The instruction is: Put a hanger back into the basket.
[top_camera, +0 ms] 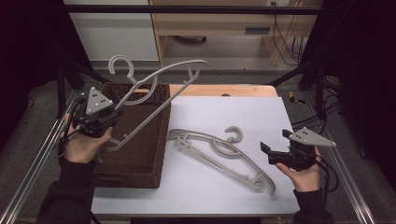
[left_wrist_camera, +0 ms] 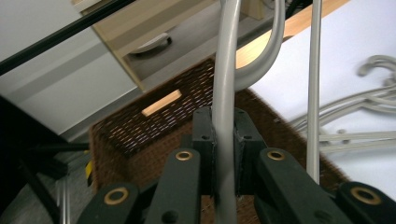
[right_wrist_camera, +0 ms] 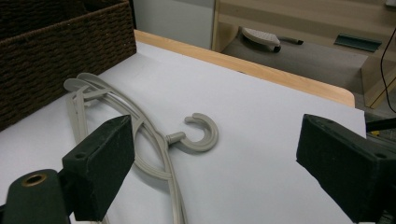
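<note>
Two hangers, one basket. The left gripper (top_camera: 113, 111) clamps one hanger (top_camera: 161, 91) above the basket (top_camera: 140, 161). The right gripper (top_camera: 273, 150), jaws wide and empty, faces the other hanger (top_camera: 219, 156), flat ahead on the table (top_camera: 243, 116).

basket (top_camera: 135, 163): table's left | lying hanger (top_camera: 219, 156): right of basket

Grey hangers: two. One hanger (top_camera: 154, 88) is up over the basket, the other hanger (top_camera: 219, 156) lies flat on the white sheet. Brown wicker basket (top_camera: 140, 158): one. Handheld grippers: two, the left gripper (top_camera: 100, 116) and the right gripper (top_camera: 275, 147).
</note>
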The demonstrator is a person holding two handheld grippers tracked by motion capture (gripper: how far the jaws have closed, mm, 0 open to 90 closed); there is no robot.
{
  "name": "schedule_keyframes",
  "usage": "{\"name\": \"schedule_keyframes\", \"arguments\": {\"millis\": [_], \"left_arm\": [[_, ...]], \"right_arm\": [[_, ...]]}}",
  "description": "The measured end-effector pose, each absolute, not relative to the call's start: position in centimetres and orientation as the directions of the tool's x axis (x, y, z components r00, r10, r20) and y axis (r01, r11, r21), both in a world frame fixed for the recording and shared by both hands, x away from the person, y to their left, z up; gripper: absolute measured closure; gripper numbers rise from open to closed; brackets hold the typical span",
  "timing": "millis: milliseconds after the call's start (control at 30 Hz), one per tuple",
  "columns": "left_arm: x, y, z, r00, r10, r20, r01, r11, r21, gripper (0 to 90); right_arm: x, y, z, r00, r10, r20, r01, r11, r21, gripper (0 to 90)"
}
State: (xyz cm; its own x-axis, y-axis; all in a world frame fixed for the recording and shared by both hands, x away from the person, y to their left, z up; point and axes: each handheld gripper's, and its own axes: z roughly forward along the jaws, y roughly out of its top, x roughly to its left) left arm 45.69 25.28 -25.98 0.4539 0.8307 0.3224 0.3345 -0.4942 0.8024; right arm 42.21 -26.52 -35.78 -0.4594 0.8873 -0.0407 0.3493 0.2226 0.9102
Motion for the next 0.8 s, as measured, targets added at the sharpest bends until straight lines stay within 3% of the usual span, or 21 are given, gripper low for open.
{"name": "schedule_keyframes", "arguments": {"millis": [333, 800], "left_arm": [[45.9, 29.3, -27.0, 0.350, 0.872, 0.342, 0.388, -0.467, 0.794, 82.2], [47.2, 32.0, -30.2, 0.323, 0.875, 0.360, 0.459, -0.477, 0.749, 82.2]], "right_arm": [[42.3, -26.1, -36.0, -0.468, 0.882, -0.043, 0.356, 0.233, 0.905, 11.8], [42.5, -25.8, -36.2, -0.473, 0.880, -0.041, 0.363, 0.237, 0.901, 11.8]]}}
